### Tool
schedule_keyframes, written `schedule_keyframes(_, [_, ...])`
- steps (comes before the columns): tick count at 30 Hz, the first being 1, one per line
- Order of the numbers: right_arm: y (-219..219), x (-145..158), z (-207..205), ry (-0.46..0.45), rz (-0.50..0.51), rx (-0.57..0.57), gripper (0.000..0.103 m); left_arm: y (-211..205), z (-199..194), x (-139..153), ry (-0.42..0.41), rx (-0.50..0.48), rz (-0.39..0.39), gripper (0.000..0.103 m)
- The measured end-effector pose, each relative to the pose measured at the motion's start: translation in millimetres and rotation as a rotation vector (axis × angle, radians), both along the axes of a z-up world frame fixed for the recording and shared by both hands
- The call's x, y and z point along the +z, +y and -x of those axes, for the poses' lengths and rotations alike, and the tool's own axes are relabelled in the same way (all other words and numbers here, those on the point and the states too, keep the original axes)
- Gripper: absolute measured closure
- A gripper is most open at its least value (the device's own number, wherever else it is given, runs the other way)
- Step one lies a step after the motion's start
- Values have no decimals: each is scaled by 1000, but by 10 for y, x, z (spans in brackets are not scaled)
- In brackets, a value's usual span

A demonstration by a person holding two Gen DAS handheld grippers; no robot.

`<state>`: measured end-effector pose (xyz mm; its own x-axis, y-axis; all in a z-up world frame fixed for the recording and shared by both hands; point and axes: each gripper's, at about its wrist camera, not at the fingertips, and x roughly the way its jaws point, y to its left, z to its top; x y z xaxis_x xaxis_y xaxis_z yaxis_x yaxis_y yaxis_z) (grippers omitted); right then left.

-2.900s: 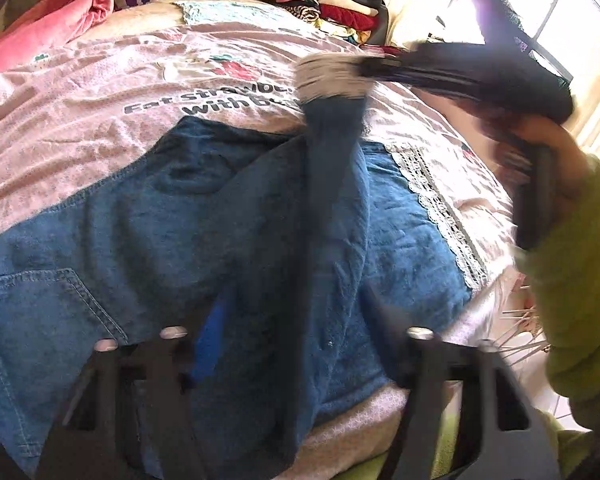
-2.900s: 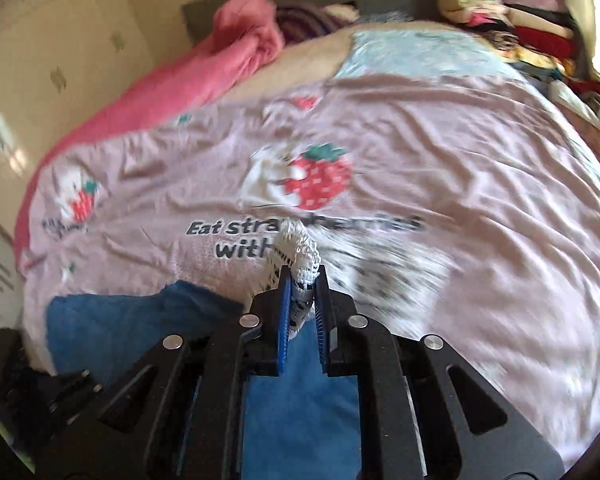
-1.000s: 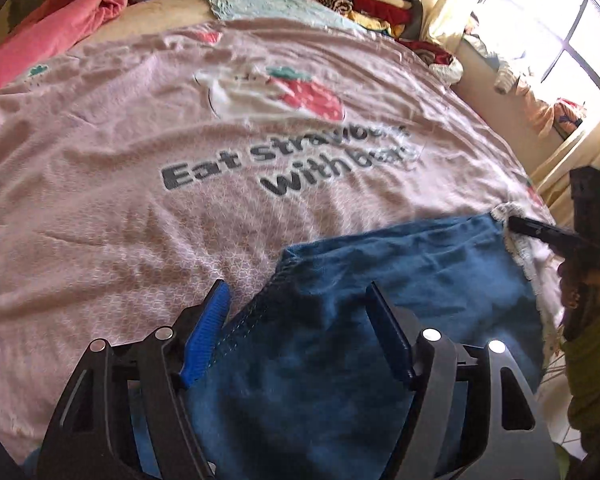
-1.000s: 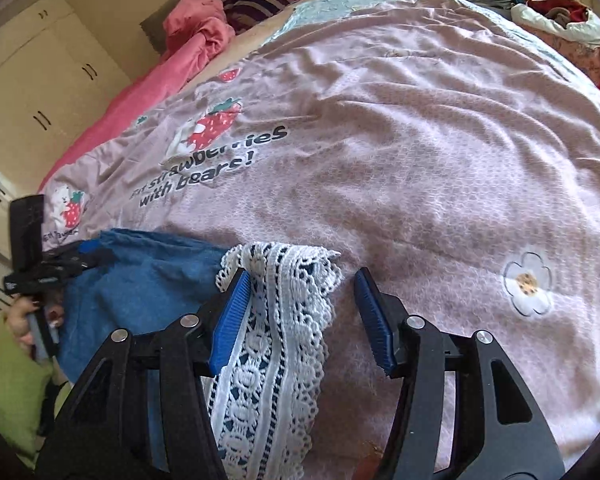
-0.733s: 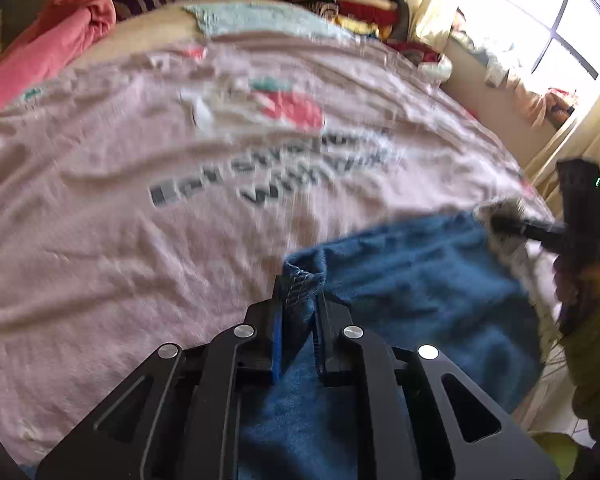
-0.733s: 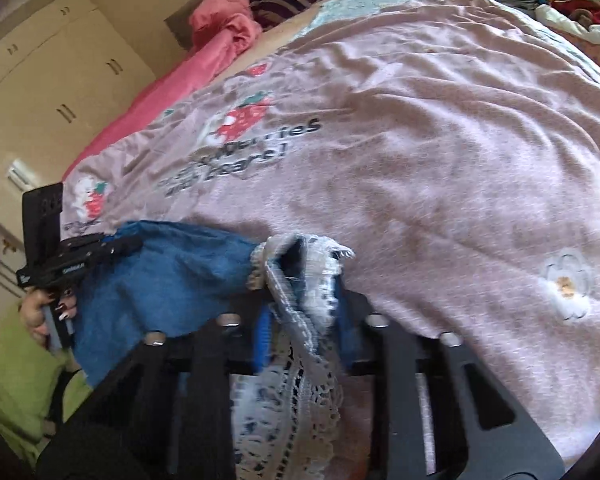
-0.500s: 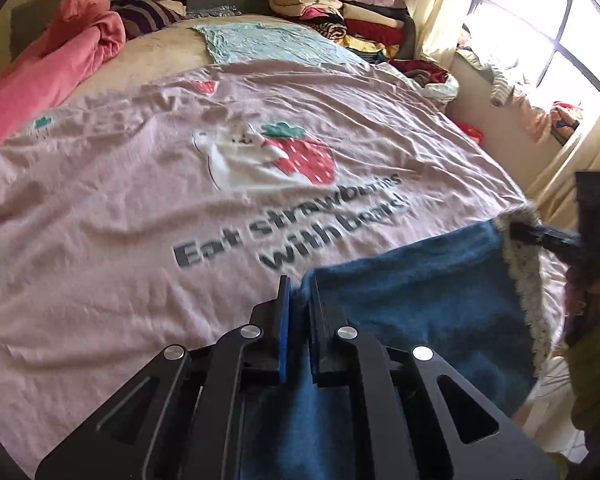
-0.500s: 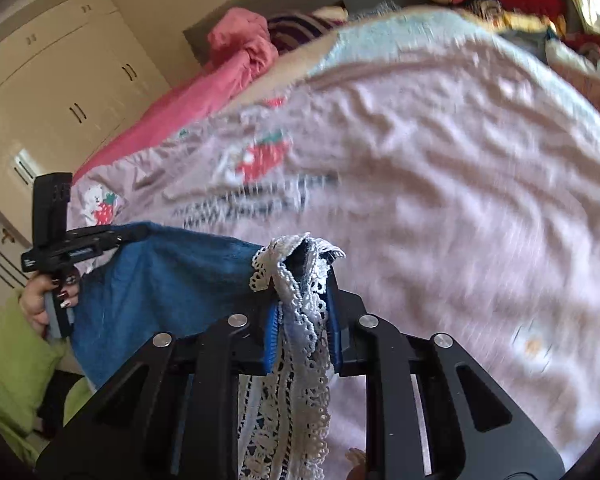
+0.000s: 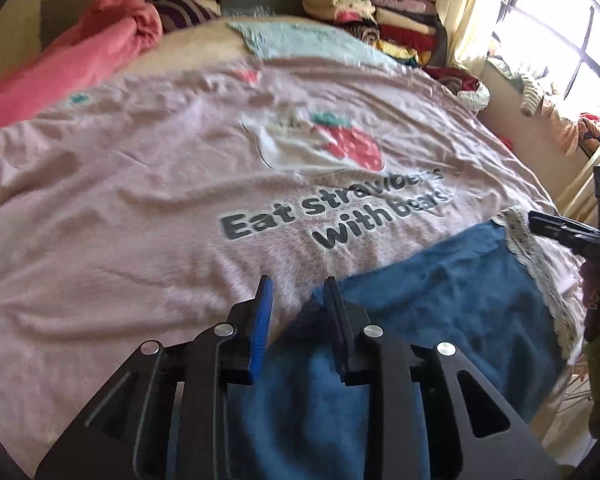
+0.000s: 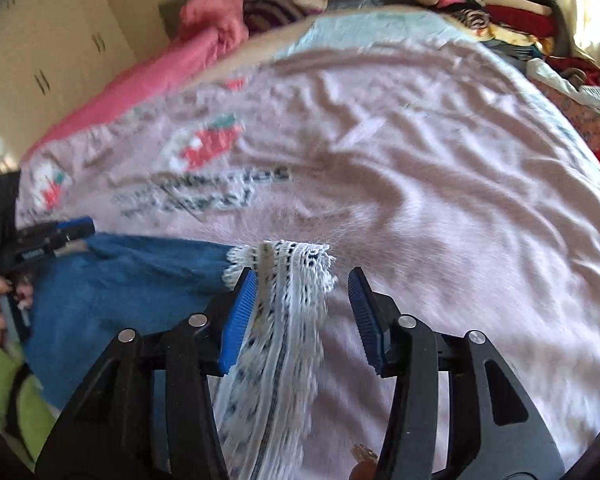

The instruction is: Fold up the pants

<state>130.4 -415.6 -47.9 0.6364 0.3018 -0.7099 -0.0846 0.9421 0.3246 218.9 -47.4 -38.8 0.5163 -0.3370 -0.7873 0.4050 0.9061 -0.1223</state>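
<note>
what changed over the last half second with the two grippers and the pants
Both grippers have just been opening. The left gripper, which was clamped on the blue corner of the pants, now stands open beside it. The right gripper let go of the lace hem, which lies loose between its fingers. The pants stay folded on the pink blanket.

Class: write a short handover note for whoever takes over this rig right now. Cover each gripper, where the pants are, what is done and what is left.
Left gripper: jaws have just been opening, now parted, nothing pinched; the blue pants corner lies against its right finger.
Right gripper: jaws have just been opening, now parted; the white lace hem lies loose between them.
Pants: flat at the near edge of the pink bedspread, below the strawberry print.
Done: one fold appears laid down, both corners let go.
Left: probably another fold and smoothing.
</note>
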Motion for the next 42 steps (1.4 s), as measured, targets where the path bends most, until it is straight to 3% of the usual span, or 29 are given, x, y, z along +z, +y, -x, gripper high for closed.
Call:
schedule_keyframes(3, [-107, 76, 394, -11, -61, -6, 58, 111, 315, 137, -16, -9, 49, 67])
schedule_keyframes(6, [-133, 11, 787, 24, -86, -2, 58, 119, 641, 106, 7, -44, 80, 66])
schedule_keyframes(9, [-79, -147, 1049, 92, -137, -8, 58, 153, 903, -57, 36, -30, 50, 66])
schedule_keyframes(14, [37, -386, 1098, 164, -181, -9, 59, 385, 990, -280, 64, 76, -28, 66])
schedule_keyframes(15, [94, -422, 1100, 176, -201, 8, 63, 431, 973, -297, 63, 92, -33, 66])
schedule_keyframes(16, [167, -428, 1105, 185, -204, 40, 86, 486, 958, -301, 56, 108, -35, 66])
schedule_keyframes(17, [246, -405, 1121, 184, -170, 58, 90, 529, 945, -300, 45, 128, -44, 66])
schedule_keyframes(22, [275, -249, 1210, 166, -3, 23, 94, 687, 872, -317, 32, 165, -38, 66])
schedule_keyframes(27, [257, -296, 1213, 189, 18, -12, 79, 791, 875, -252, 20, 193, 15, 65])
schedule_keyframes(29, [251, -168, 1235, 152, 47, -23, 56, 895, 971, -116, -8, 208, 38, 52])
schedule_keyframes(30, [255, -48, 1247, 110, 70, -32, 56, 963, 1020, -57, -24, 219, 44, 46])
schedule_keyframes(32, [294, 114, 1239, 45, 85, -36, 52, 1209, 1167, 107, -70, 269, 54, 45])
schedule_keyframes(33, [363, 192, 1215, 12, 86, -23, 49, 1310, 1215, 153, -84, 296, 53, 40])
schedule_keyframes(36, [703, 248, 1095, -24, 89, 82, 44, 1725, 1392, 253, -119, 418, 49, 24])
schedule_keyframes(38, [958, 229, 987, -27, 93, 152, 41, 1997, 1463, 233, -106, 502, 46, 23])
schedule_keyframes(42, [1312, 115, 809, 6, 83, 233, 40, 2289, 1466, 98, -25, 553, 160, 20])
